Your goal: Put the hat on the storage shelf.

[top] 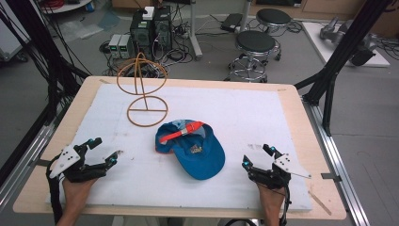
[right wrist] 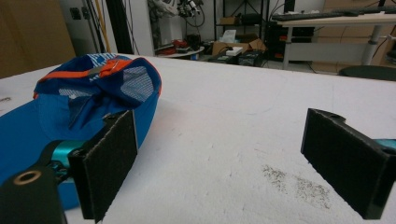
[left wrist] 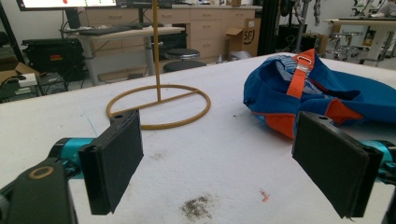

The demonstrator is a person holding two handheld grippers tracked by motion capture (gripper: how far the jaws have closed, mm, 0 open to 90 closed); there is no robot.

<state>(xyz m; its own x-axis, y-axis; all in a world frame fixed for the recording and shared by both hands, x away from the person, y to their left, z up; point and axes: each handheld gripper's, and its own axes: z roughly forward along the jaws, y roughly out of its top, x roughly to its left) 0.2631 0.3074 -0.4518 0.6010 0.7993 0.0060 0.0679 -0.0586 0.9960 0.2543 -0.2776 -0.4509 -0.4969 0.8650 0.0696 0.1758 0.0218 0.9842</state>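
High view: blue baseball cap [top: 193, 149] mid-mat, upside down, long axis diagonal, brim toward near-right, orange strap [top: 181, 132] at far end. Wire hat stand [top: 142, 87] beyond it. Left gripper [top: 104, 151] and right gripper [top: 257, 157] low at near corners, both jaws spread, empty.

Left gripper view: cap [left wrist: 322, 95] ahead-right, stand [left wrist: 159, 105] ahead.

Right gripper view: cap [right wrist: 88, 107] left, beside left jaw.
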